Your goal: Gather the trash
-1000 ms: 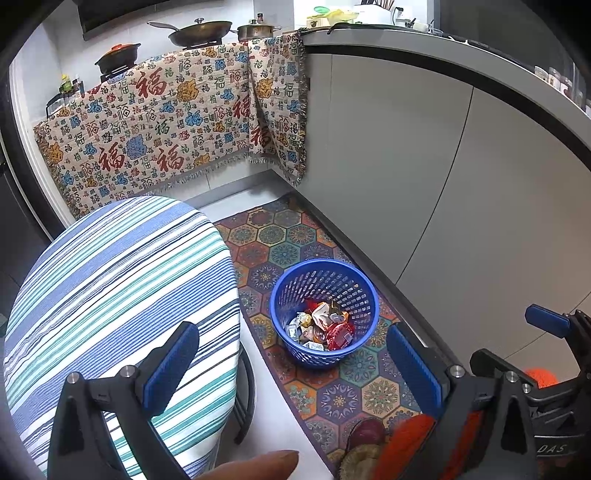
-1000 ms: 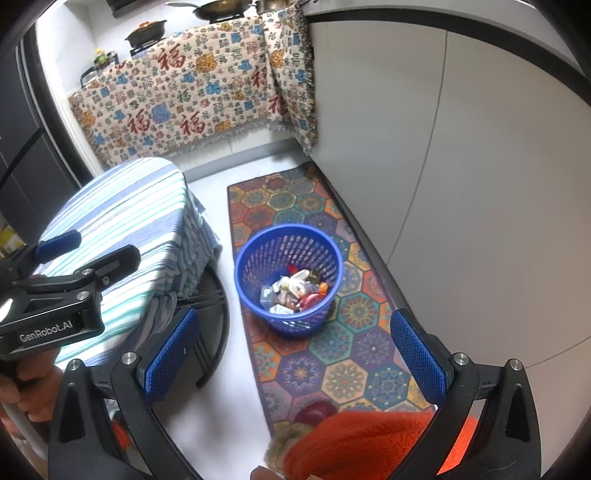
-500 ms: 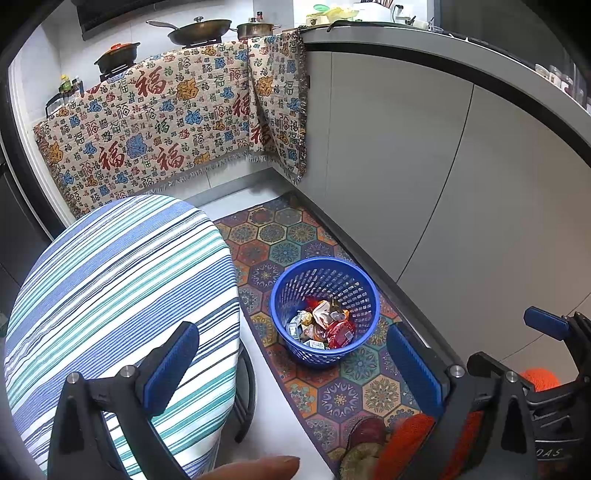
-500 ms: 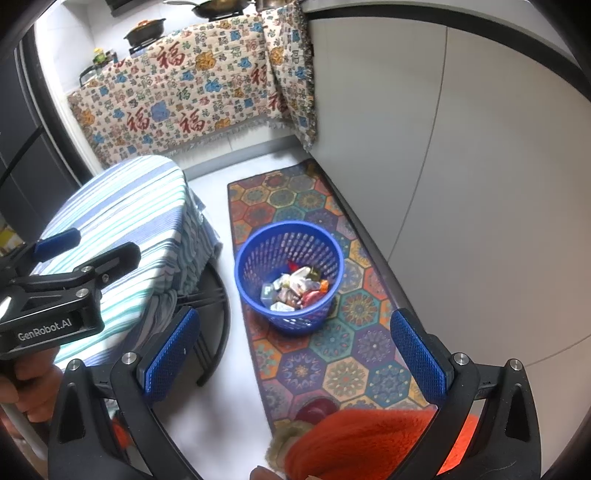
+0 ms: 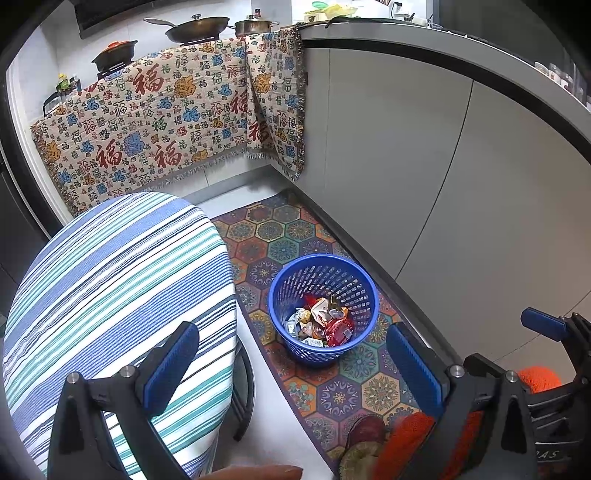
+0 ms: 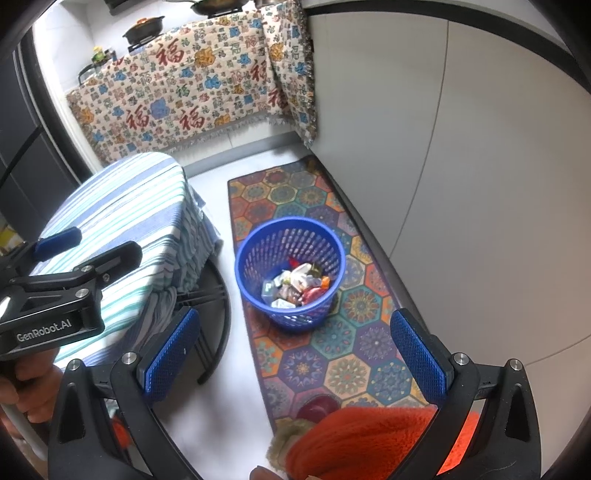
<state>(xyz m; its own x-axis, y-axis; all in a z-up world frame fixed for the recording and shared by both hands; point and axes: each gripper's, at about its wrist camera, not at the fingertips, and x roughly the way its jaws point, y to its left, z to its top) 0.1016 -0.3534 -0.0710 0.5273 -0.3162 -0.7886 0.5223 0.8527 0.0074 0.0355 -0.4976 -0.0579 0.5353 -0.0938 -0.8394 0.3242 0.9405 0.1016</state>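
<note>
The round table under a blue-and-teal striped cloth (image 5: 110, 288) stands at the left. The left gripper (image 5: 295, 365) hangs released, holding nothing. The blue perforated plastic basket (image 5: 354, 350) sits on the patterned hexagon rug (image 5: 280, 236), crumpled wrappers (image 5: 321, 321) inside. The right gripper (image 6: 299, 354) is likewise spread, empty.

Striped cloth (image 5: 110, 295) in blue, teal and white covers a round table at near left. Hexagon-patterned rug (image 5: 280, 236) runs along the grey cabinet fronts (image 5: 388, 147) on the right. Far side: a patterned throw (image 5: 159, 125) hangs off the counter, a wok (image 5: 195, 27) and pots above it.
</note>
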